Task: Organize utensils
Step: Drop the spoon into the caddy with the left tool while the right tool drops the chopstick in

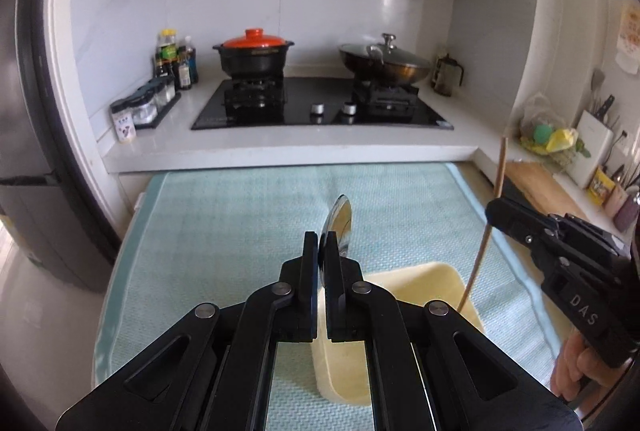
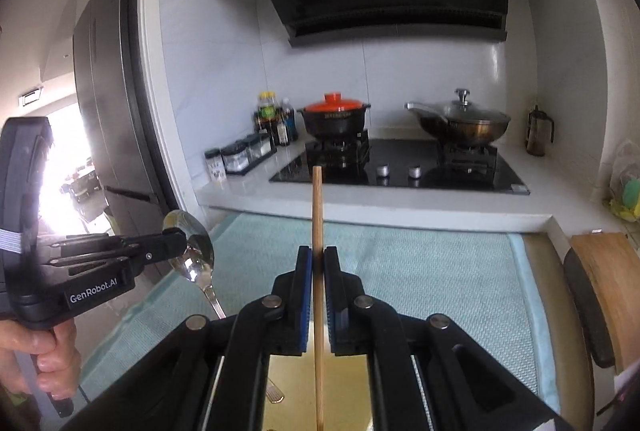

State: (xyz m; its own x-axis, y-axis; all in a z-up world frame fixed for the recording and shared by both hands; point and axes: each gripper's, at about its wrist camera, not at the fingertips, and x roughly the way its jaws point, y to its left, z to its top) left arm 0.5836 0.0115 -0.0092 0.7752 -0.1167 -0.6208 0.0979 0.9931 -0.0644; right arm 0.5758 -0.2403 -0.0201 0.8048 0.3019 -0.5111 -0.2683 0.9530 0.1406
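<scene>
Both tongs are clamped tight: left tongs [image 1: 319,251] pinching the spoon [image 1: 338,227] at its bowl, right tongs [image 2: 318,263] holding the chopstick [image 2: 317,215] upright. The yellow tray [image 1: 420,287] sits right below both, closest under the right one, so it's basically straight down.

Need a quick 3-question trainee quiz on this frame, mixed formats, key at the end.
1. True or false: the left gripper is shut on the metal spoon.
2. The right gripper holds: A) a fork B) a wooden chopstick C) nothing
3. Fill in: the pale yellow tray lies on a light ___ mat.

Key: 1 true; 2 B; 3 green
</scene>
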